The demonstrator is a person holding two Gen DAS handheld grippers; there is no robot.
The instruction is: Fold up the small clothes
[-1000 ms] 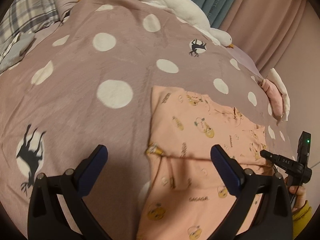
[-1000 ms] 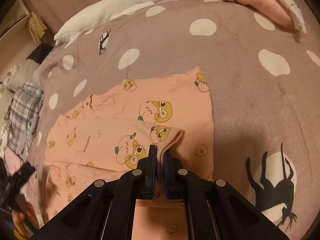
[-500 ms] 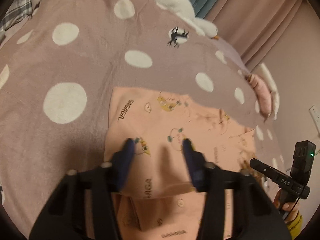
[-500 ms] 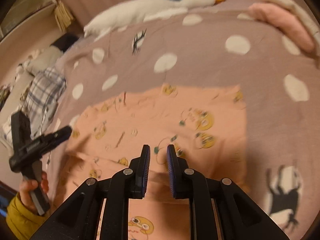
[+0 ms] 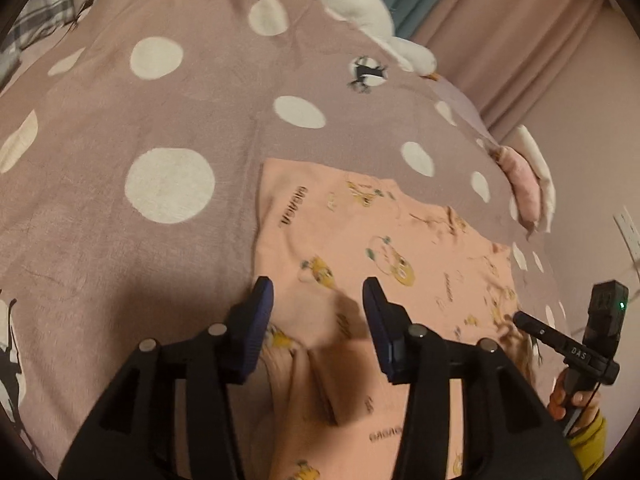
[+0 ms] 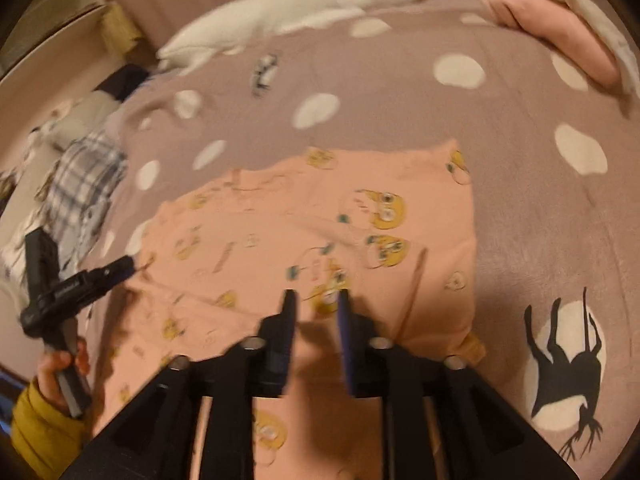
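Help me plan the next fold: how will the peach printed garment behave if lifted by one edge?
The peach garment looks thin and lies creased on the blanket, so it would probably drape limply. It likely weighs little. Its folded layers may slide apart.

Left gripper [image 5: 318, 300] sits low center over the pink garment [image 5: 384, 256], jaws opening, nothing pinched. Spotted blanket [image 5: 140, 120] all around, right gripper [image 5: 520, 317] poking in lower right.
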